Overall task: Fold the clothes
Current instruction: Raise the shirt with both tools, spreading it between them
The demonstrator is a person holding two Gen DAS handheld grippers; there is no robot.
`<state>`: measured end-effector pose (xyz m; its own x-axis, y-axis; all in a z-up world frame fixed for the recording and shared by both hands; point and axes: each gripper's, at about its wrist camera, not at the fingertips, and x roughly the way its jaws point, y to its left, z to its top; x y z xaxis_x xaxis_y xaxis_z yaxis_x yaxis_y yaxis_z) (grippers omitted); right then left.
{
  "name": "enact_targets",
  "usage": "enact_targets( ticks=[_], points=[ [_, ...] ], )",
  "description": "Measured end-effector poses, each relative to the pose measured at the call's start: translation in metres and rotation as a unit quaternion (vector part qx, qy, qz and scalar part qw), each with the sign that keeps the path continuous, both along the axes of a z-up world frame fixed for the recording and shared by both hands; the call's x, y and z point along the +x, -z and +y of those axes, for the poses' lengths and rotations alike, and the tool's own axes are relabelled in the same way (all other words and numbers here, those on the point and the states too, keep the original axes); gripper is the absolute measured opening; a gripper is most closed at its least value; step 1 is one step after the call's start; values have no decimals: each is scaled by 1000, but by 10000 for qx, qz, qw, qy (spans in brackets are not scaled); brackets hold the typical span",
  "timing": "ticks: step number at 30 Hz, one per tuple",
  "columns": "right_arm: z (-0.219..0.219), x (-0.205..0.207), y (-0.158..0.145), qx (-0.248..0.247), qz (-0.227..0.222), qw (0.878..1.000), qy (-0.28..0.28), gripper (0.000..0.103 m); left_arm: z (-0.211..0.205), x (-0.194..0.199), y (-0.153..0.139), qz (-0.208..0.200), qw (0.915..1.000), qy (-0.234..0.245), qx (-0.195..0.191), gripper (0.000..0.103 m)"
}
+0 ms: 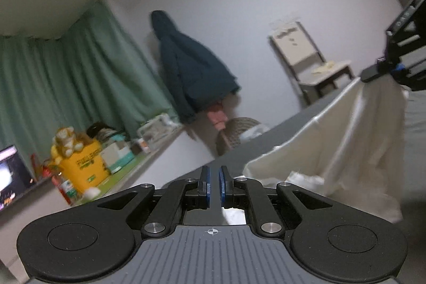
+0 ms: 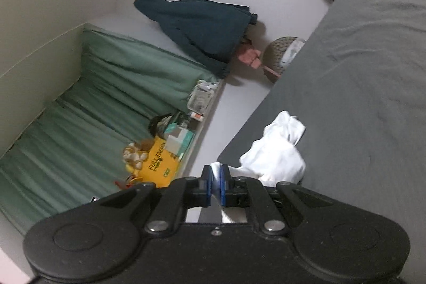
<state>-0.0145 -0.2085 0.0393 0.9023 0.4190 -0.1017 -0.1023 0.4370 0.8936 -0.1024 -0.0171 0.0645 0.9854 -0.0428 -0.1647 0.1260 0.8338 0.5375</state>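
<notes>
Cloth [image 1: 359, 129] edge beside bare bed [image 2: 359, 71]

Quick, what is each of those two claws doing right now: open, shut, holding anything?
Left gripper: nearly shut; nothing visible between its pads in its own view.
Right gripper: shut on an edge of the white garment.

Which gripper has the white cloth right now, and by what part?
The right gripper is shut on an edge of the white garment, which hangs from it over the grey bed. Whether the nearly closed left gripper pinches any fabric cannot be told.
</notes>
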Motion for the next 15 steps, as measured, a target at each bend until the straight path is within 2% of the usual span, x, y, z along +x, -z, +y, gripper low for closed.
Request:
enact_targets(
  ticks=[2,4,5,6,7,8,11,15],
  points=[
    [0,-10,-3,25,-15,10000,42,7,-1,-9,-3,270,9989,359,89,10],
    [-2,-11,-6,-7,-8,9999,114,7,-12,-16,10,373,9963,558,541,23],
    [-3,-12,-7,-23,-4,9999,150,7,-17,-19,16,425,9940,657,767,47],
    [-4,-13,-9,-31,-3,9998,189,7,-23,-23,23,462,9911,755,991,79],
    [-7,-13,-9,62,-34,9996,258,7,-28,-27,33,394,9883,849,1203,91],
    [-12,-15,-7,206,-84,9992,338,7,-33,-32,42,336,9849,946,1411,99],
    [-29,-21,7,681,-158,9953,665,7,-47,-35,63,446,9706,1278,1988,99],
    [-55,-20,39,1390,-20,9844,1083,7,-61,-19,85,390,9421,1647,2894,99]
  ],
)
